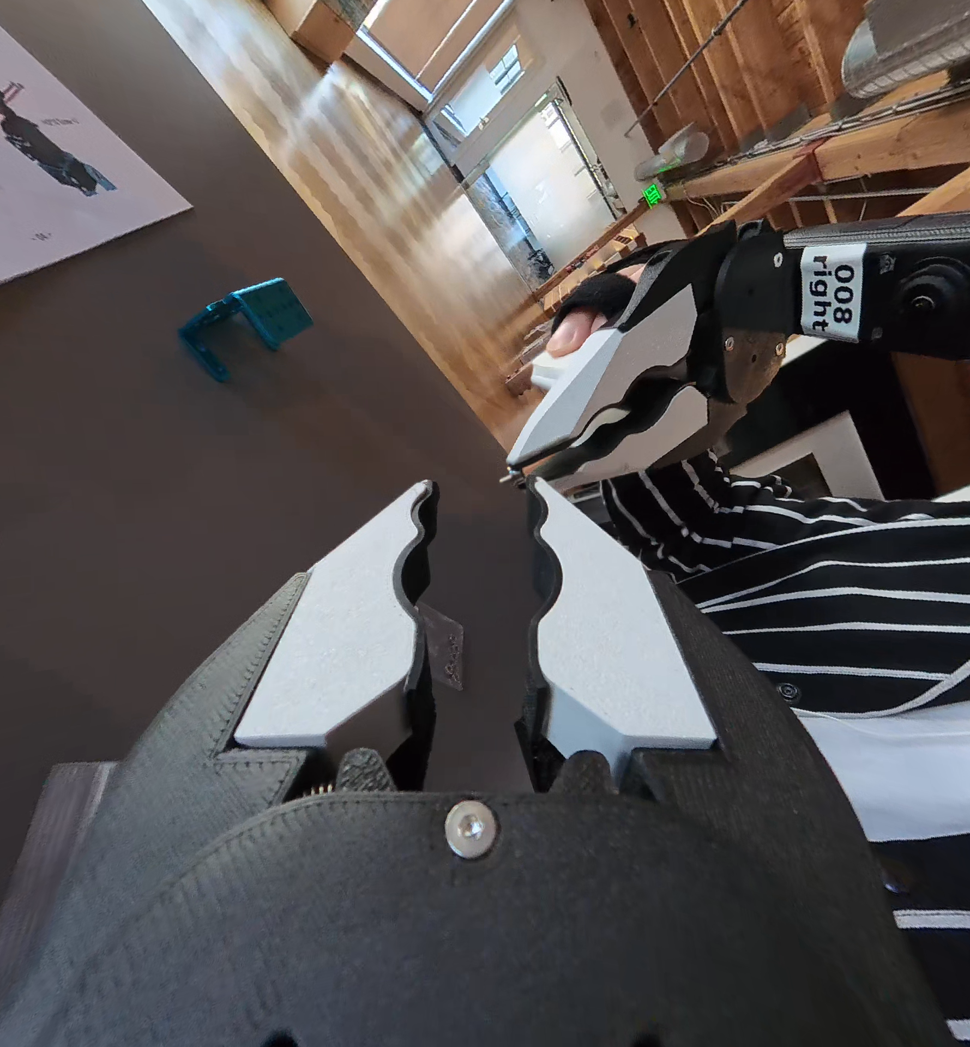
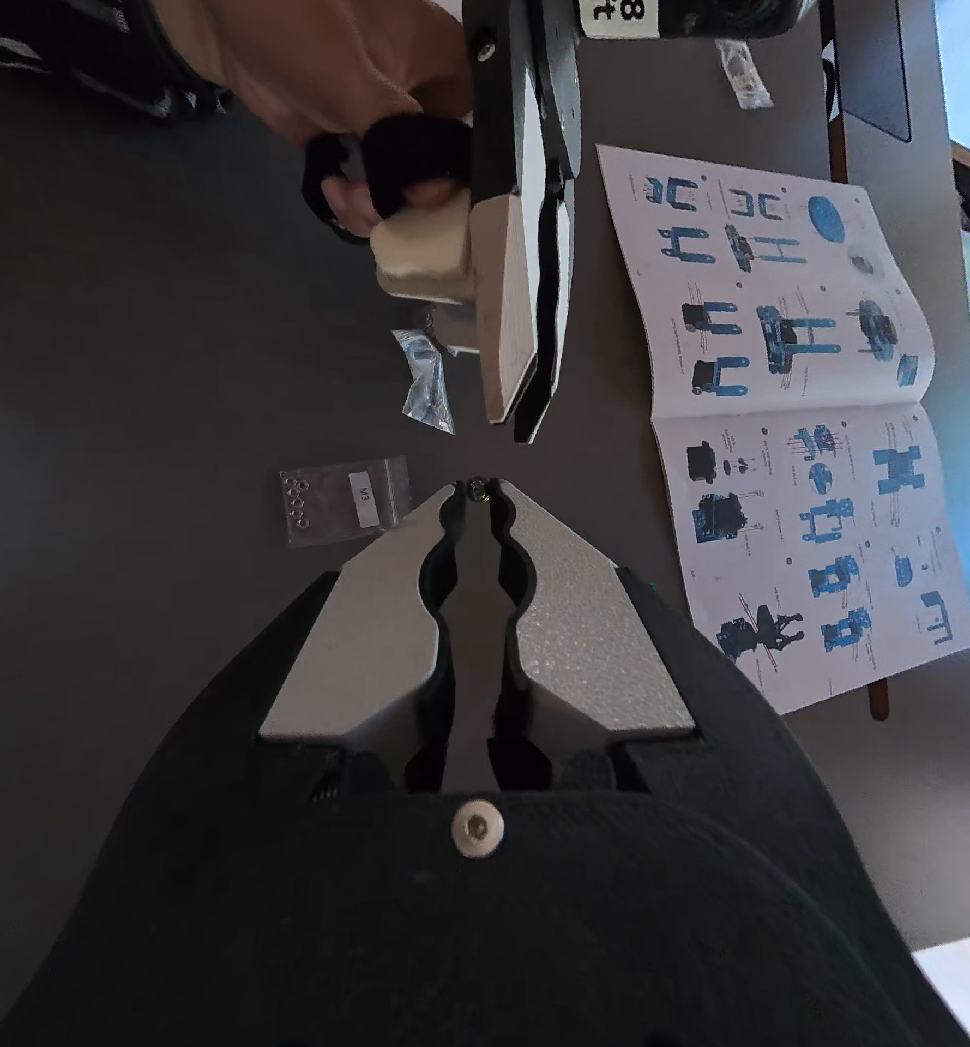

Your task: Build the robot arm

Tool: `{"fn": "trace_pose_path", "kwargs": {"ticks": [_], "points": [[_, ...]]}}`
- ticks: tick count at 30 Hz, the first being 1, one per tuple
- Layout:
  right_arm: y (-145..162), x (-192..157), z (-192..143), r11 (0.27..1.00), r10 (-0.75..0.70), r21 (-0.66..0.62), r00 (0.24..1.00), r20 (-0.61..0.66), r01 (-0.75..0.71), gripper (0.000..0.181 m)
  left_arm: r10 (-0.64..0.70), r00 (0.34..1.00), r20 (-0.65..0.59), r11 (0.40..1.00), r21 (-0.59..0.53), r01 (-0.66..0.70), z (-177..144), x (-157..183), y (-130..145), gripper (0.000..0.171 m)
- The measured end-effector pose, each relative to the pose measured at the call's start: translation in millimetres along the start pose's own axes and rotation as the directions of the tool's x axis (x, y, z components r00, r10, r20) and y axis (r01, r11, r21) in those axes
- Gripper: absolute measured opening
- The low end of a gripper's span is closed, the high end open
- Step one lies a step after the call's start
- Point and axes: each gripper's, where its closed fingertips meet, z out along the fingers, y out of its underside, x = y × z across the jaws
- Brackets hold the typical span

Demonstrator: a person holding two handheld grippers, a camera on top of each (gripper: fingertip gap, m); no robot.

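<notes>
My right gripper [image 2: 478,486] is shut on a small metal screw [image 2: 478,490], pinched at the very fingertips above the dark table [image 2: 131,396]. In the left wrist view the right gripper [image 1: 513,471] comes in from the right, with the screw's tip [image 1: 505,479] sticking out just beyond my left gripper's right fingertip. My left gripper [image 1: 482,488] is open and empty, its jaws a hand's width apart. It also shows in the right wrist view [image 2: 513,430], pointing down at the screw from a short way off.
A clear bag of small nuts [image 2: 346,501] and a crumpled clear bag [image 2: 428,374] lie left of the grippers. An open instruction booklet [image 2: 782,396] lies to the right. A blue metal bracket [image 1: 244,323] stands farther off. A striped sleeve [image 1: 811,595] is at right. My left and right fingertips are right by each other.
</notes>
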Motion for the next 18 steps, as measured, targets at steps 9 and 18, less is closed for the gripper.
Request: {"fn": "trace_pose_path", "kwargs": {"ticks": [9,18], "points": [[46.7,29.6,-15.2,0.992,0.074,-0.091,0.993,-0.094,-0.082,0.007,-0.005,0.999,0.034,1.0,0.01,0.005,-9.3,-12.5,2.8,0.029],[80.7,67.7,-4.4,0.985,0.151,-0.055,0.977,-0.152,-0.161,0.007,0.132,0.976,0.175,0.991,-0.028,-0.129,-12.2,-31.3,3.1,0.03]]}}
